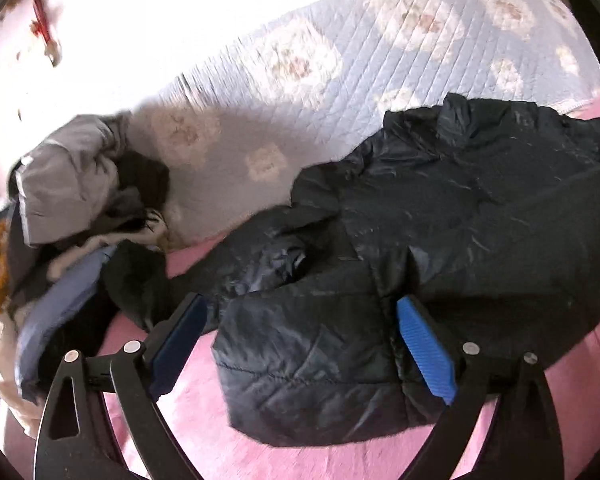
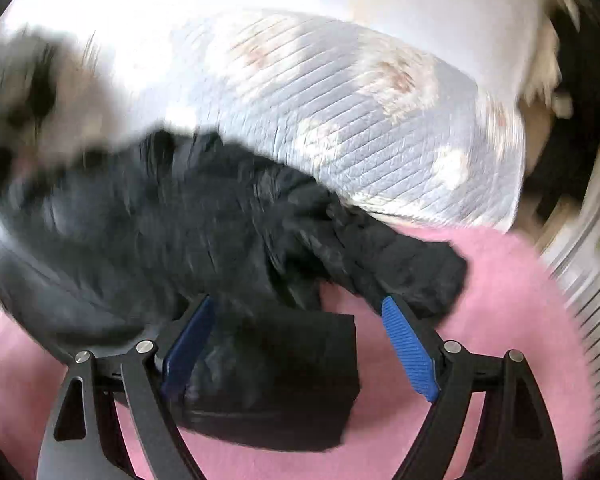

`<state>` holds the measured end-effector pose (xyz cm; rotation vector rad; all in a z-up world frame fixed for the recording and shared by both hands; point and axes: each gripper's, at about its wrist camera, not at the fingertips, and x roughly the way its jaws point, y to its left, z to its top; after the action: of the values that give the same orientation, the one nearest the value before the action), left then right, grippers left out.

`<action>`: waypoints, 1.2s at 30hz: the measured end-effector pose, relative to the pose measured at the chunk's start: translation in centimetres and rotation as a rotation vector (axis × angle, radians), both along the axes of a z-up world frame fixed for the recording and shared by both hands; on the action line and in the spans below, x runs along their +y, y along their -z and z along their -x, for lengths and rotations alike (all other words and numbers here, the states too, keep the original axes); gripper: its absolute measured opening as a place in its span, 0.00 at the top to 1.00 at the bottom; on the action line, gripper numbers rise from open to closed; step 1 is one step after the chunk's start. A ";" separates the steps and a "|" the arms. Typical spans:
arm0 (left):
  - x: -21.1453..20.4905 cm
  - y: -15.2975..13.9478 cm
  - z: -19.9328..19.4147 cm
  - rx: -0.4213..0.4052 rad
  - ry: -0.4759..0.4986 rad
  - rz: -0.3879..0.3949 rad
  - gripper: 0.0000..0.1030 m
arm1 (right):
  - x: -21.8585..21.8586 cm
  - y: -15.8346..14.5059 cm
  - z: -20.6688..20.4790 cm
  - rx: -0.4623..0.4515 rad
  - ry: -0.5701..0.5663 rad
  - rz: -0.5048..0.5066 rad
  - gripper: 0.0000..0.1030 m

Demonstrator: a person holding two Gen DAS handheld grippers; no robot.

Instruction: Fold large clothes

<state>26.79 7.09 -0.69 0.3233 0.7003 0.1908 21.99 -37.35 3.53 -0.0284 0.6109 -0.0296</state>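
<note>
Both tools stand wide with nothing gripped: under the left tool (image 1: 300, 344) lies the hem end of the black quilted puffer jacket (image 1: 440, 216), spread out on the pink fleecy bed cover (image 1: 188, 420), and under the right tool (image 2: 296, 344) lies a folded-in sleeve of the same jacket. It looks like a pause between folds, the garment laid down but only partly folded. Next, I would judge, each tool needs a fresh hold on a jacket edge to carry it across the body, well clear of the heap of grey and mixed clothes (image 1: 72, 200) left of the left tool.
</note>
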 end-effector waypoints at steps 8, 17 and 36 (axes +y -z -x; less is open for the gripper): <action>2.1 1.0 -0.3 -0.017 0.004 0.042 0.06 | -6.8 1.9 1.3 0.219 0.030 -0.351 0.04; 10.1 0.7 2.2 0.116 0.022 0.610 0.00 | -5.5 7.1 -2.6 0.378 -0.030 -0.345 0.04; 10.1 2.6 -3.3 0.066 0.025 0.575 0.93 | -3.8 2.8 -5.0 0.088 -0.053 -0.149 0.93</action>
<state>30.08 17.23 -3.24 -0.2124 0.7842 -0.0499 26.99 -41.13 0.68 0.0988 0.6985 0.0687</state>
